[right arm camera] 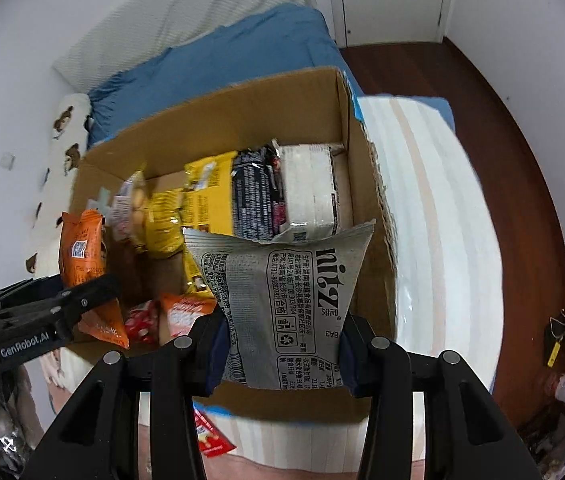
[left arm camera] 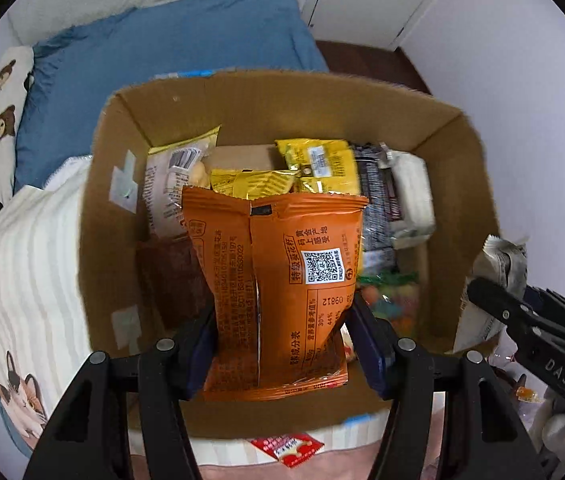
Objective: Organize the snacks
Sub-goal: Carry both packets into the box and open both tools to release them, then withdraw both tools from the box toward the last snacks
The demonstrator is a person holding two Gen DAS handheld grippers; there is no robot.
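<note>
While both packets hang over the open cardboard box (left arm camera: 94, 216), the left gripper (left arm camera: 282, 340) pinches an orange packet (left arm camera: 278, 280) with a QR code and "0981" printed upside down. The right gripper (right arm camera: 278, 344) pinches a grey packet (right arm camera: 282, 304) lettered "nitz". "GenRobot.AI" and "DAS" mark the gripper bodies. Yellow packets (left arm camera: 314, 168) lie inside the box.

The cardboard box (left arm camera: 466, 184) sits on the bed (right arm camera: 434, 208), packets (left arm camera: 314, 164) inside, pillow (left arm camera: 170, 48) behind.

Right gripper (right arm camera: 282, 354) clamps grey packet (right arm camera: 286, 304) over box (right arm camera: 242, 108).
</note>
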